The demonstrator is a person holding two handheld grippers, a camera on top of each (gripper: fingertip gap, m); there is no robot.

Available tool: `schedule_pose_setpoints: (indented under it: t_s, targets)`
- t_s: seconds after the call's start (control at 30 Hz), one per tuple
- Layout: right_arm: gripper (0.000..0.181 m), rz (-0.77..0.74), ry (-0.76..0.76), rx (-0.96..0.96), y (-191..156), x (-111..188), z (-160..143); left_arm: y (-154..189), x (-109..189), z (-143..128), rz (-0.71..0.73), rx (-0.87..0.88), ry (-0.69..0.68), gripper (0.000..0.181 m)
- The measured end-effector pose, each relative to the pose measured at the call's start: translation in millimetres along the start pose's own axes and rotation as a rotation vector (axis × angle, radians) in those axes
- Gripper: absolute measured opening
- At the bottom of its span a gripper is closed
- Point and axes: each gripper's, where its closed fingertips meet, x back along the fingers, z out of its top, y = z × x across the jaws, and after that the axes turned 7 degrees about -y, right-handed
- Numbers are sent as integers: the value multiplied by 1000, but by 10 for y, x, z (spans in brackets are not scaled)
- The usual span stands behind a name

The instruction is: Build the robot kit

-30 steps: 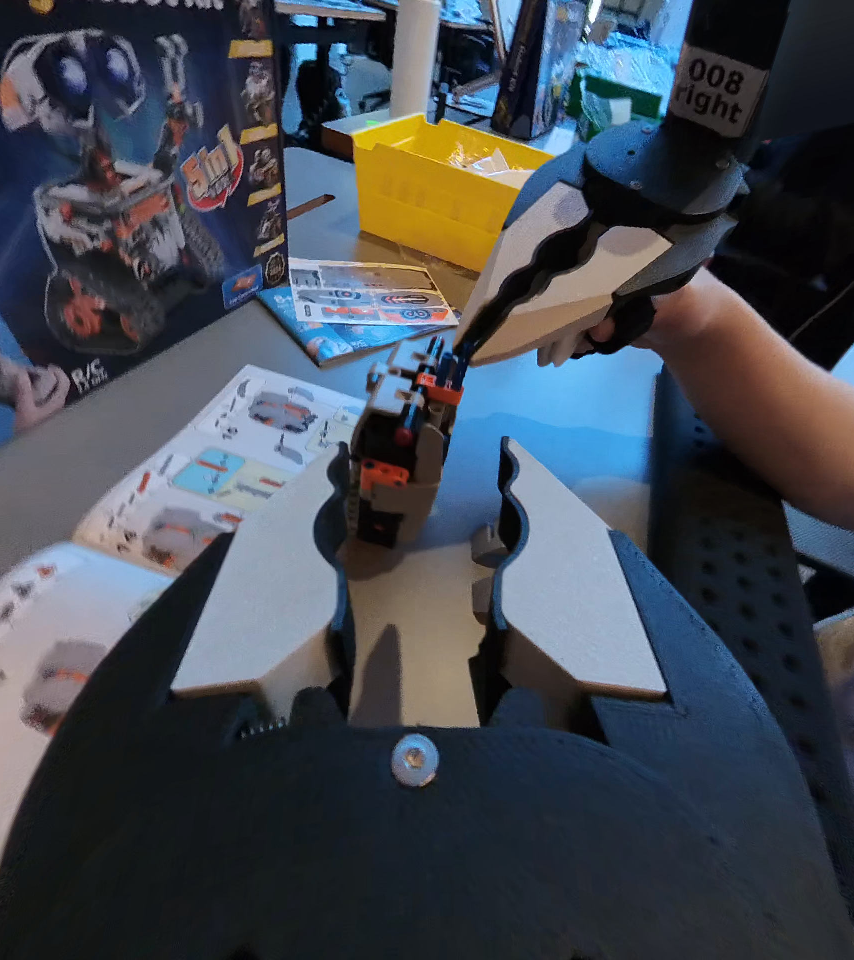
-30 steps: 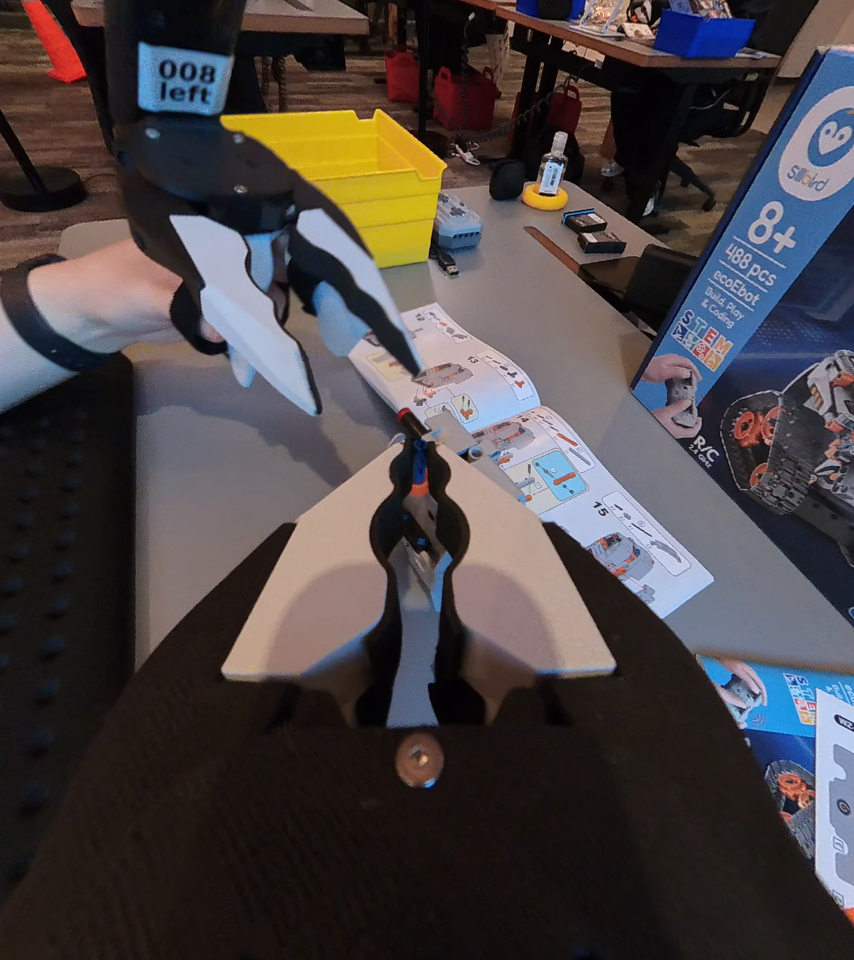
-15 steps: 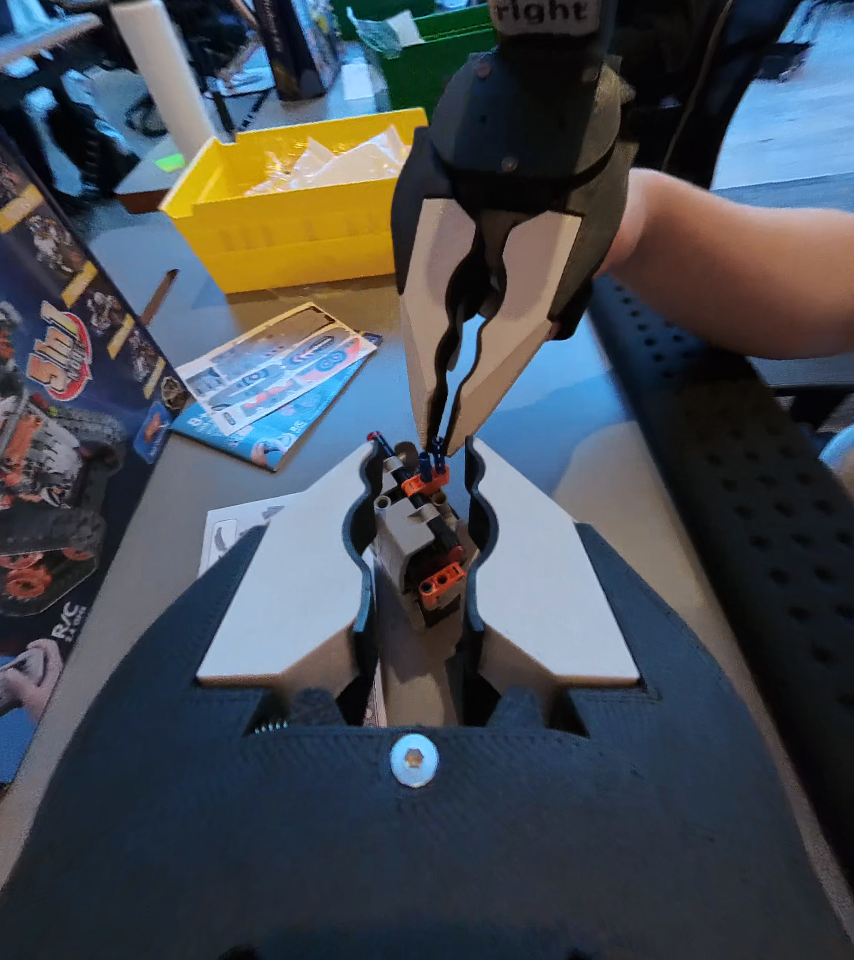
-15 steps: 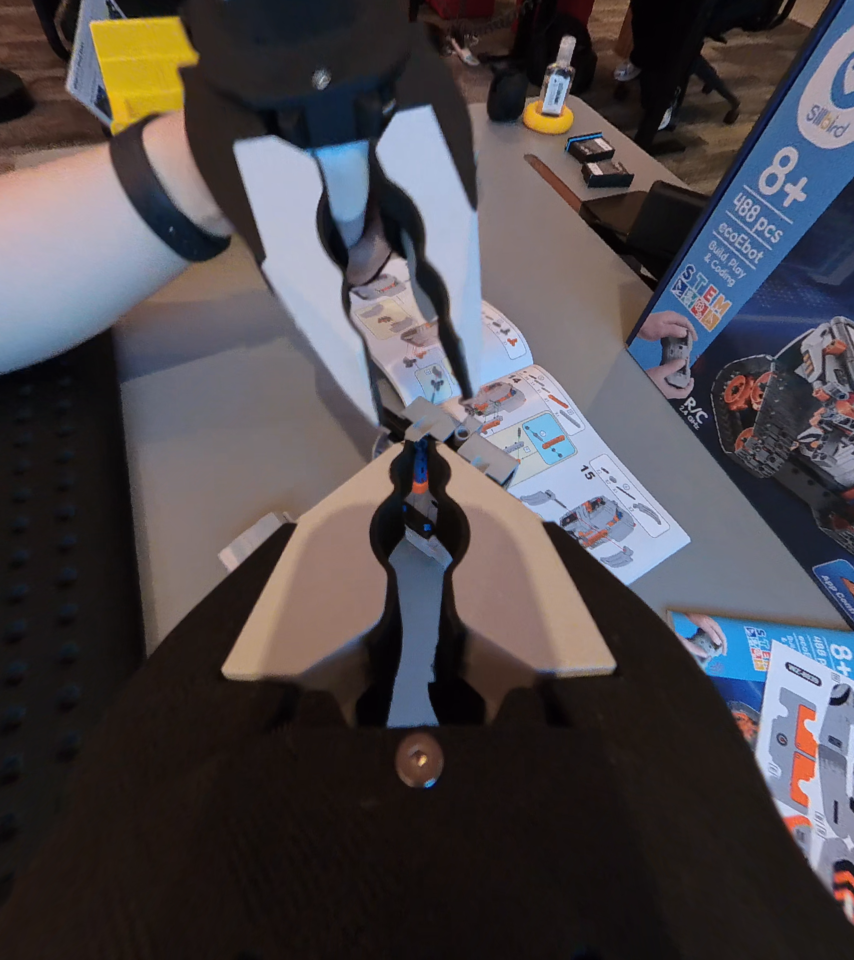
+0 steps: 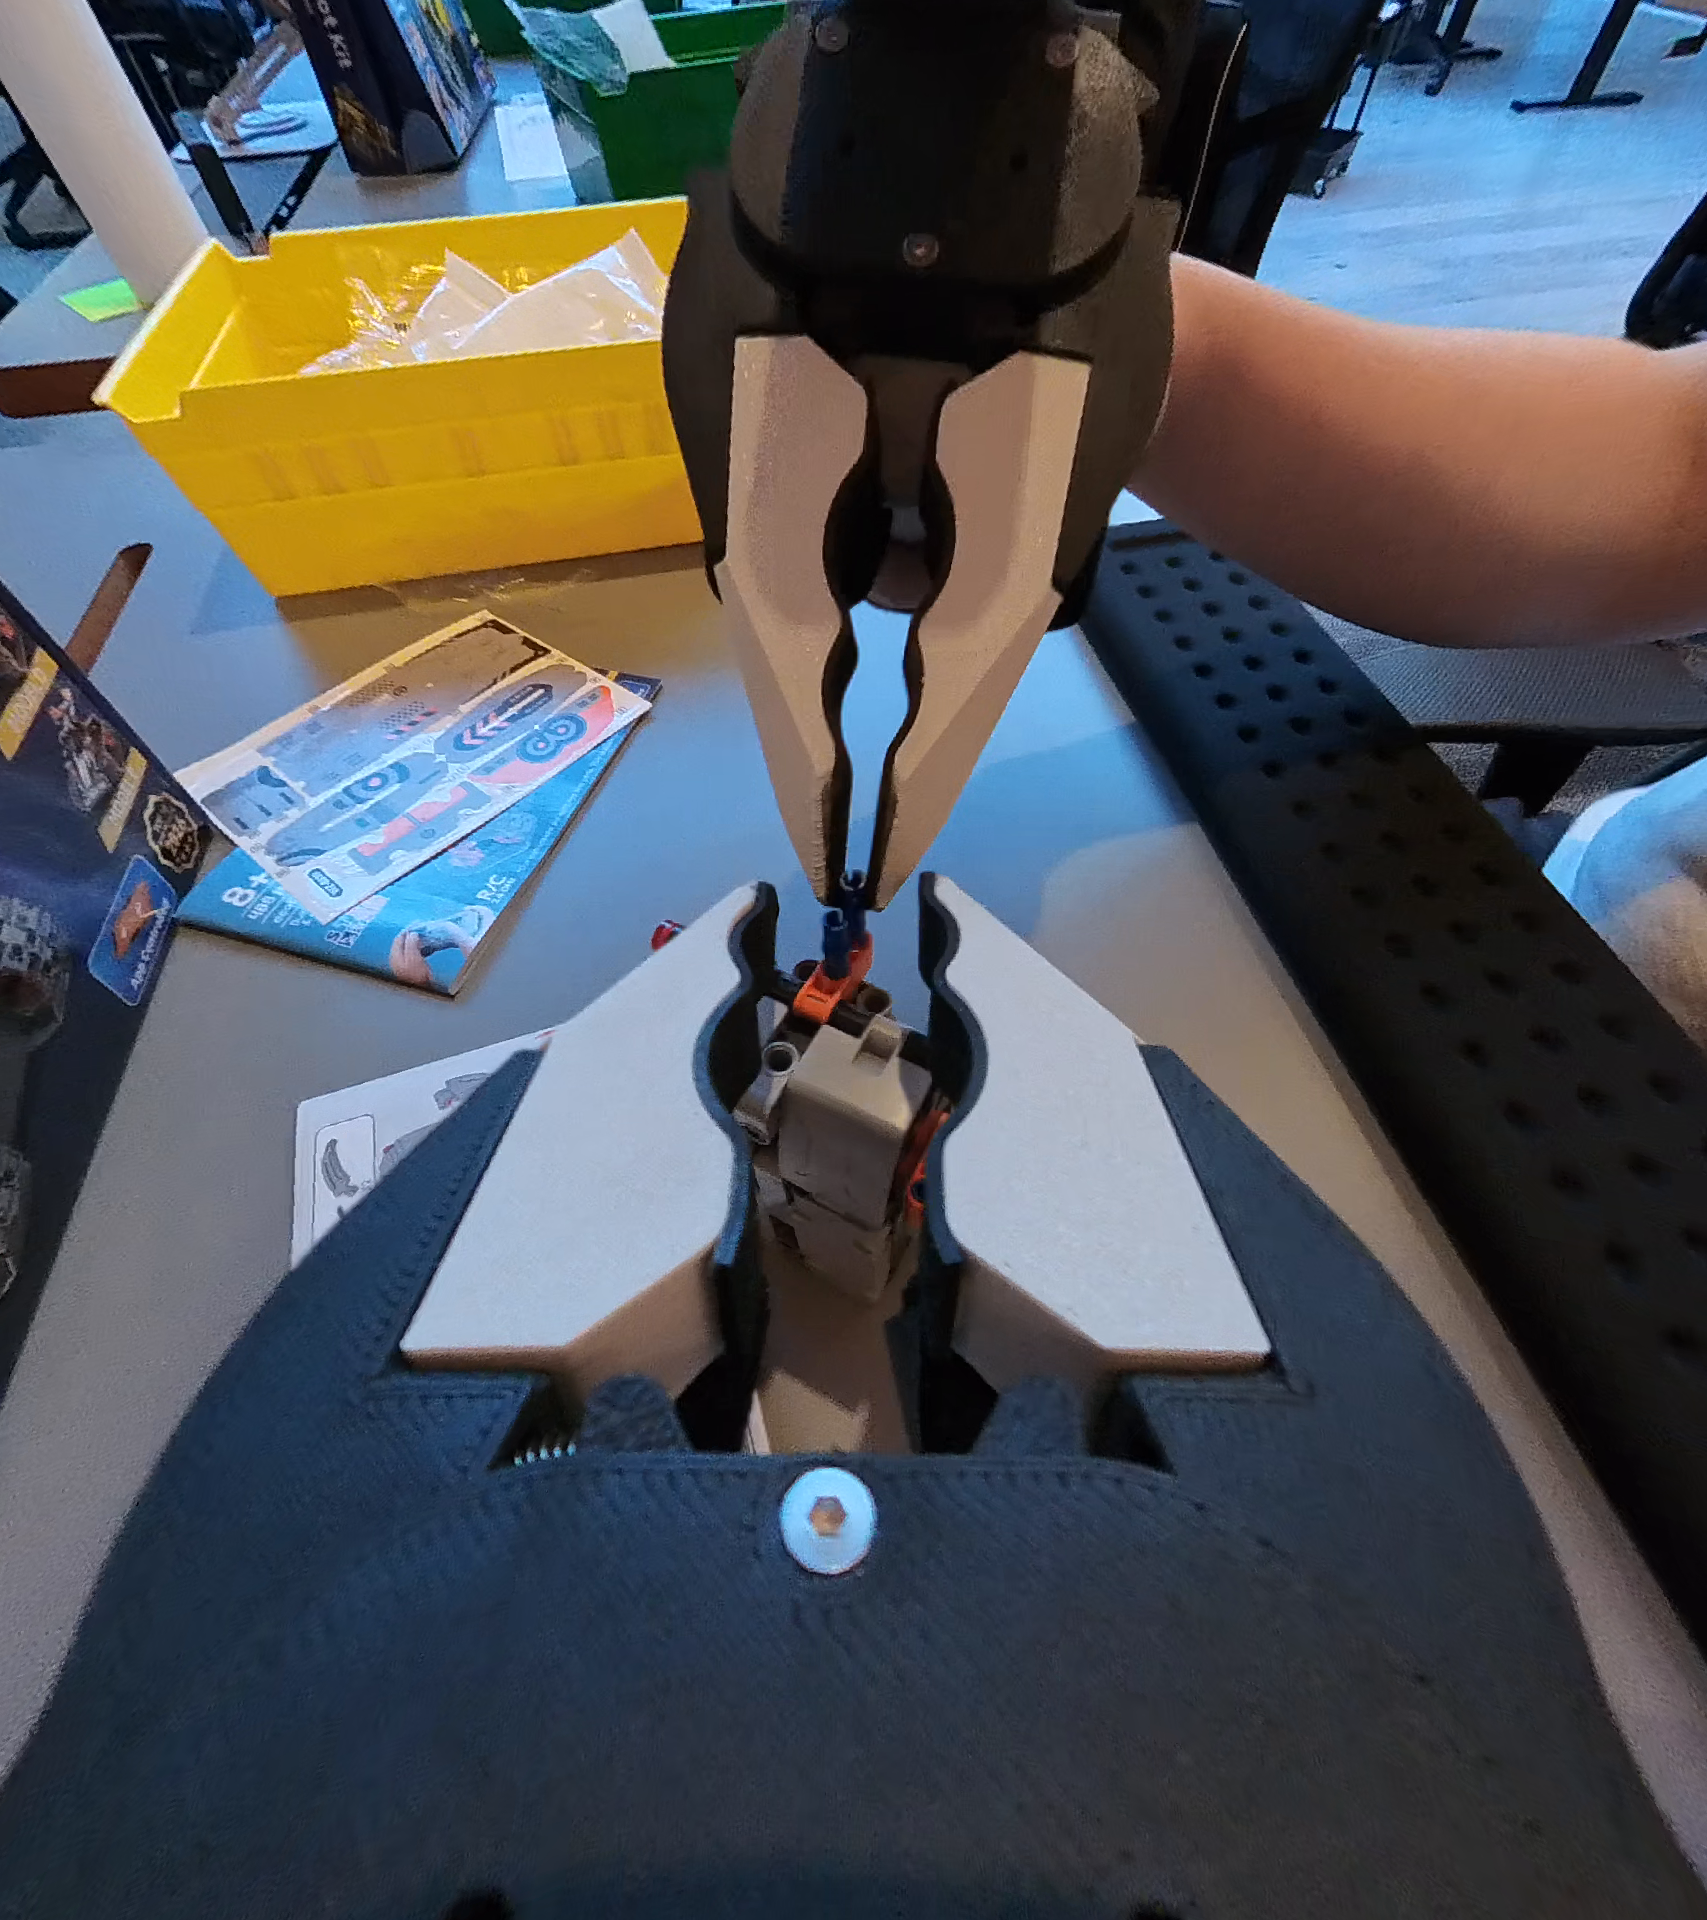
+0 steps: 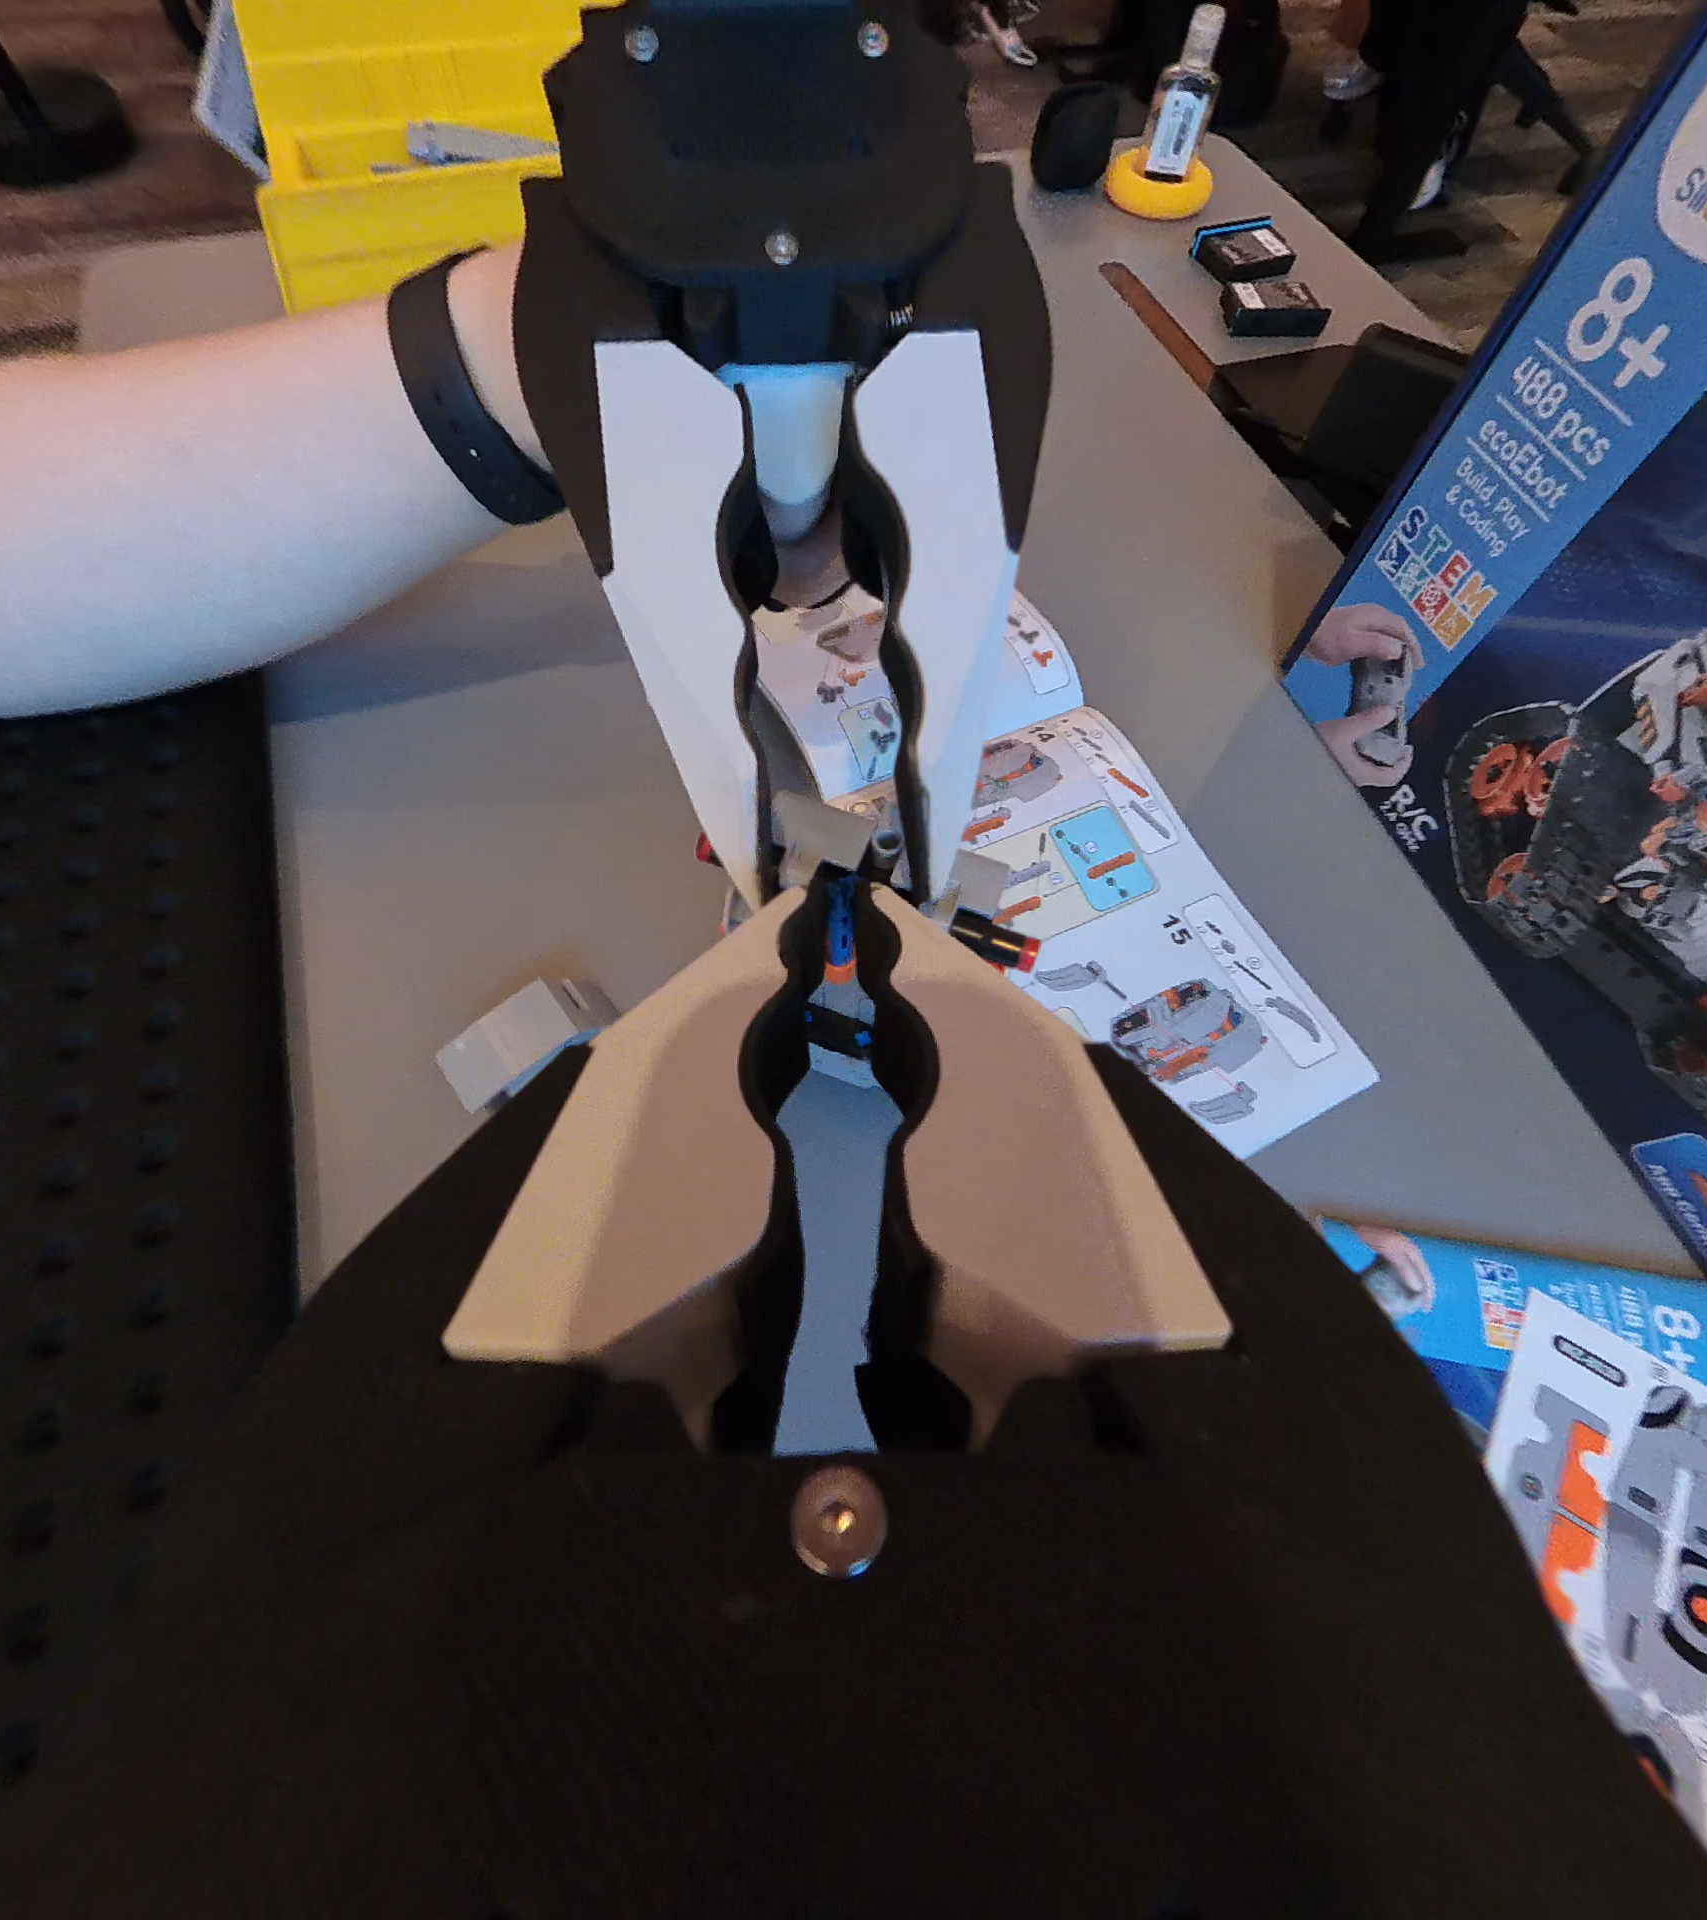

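Two hand-held grippers face each other tip to tip over a grey table (image 5: 1088, 831). The left gripper (image 5: 844, 904) has its pale fingers closed to a narrow gap around a small brick assembly (image 5: 844, 1122), a grey block with black, orange and red pieces, clamped between the inner edges of both fingers and held above the table. The right gripper (image 5: 854, 894) points toward it from the far side, its fingers nearly together at the tips, pinching a small blue pin (image 5: 841, 920) that stands in the orange connector (image 5: 823, 992) at the top of the assembly. In the right wrist view the same pin (image 6: 841, 909) shows blue between that gripper's (image 6: 841, 894) closed tips, with the left gripper's fingers (image 6: 667, 582) just beyond. An open instruction booklet (image 6: 1140, 935) with printed build diagrams lies under the grippers, and a loose grey brick (image 6: 516, 1039) sits on the table beside it. A yellow bin (image 5: 392, 436) holding clear plastic bags stands farther back. A sticker sheet (image 5: 413, 748) lies on a blue booklet (image 5: 392, 914). A large blue toy box (image 6: 1607, 623), printed with a tracked robot and covered in lettering and logos, stands at the table's edge. A black perforated mat (image 5: 1451, 935) lies along the other side.
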Motion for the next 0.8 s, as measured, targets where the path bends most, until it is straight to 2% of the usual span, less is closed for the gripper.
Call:
schedule_pose_setpoints:
  t_s: [0.13, 0.33, 0.4, 0.8]
  targets:
    - [3, 15, 49, -33, 12, 6, -4, 14, -69, -35, -28, -3, -32, 15]
    - [2, -2, 134, -50, 24, 55, -41, 17, -141, -37, -55, 15, -27, 12]
    - [2, -1, 173, -57, 32, 70, -48, -11, -171, -106, -62, 35, -45, 5]
    - [2, 45, 315, -102, 67, 66, -32, -21, -186, -89, -73, 41, 7, 2]
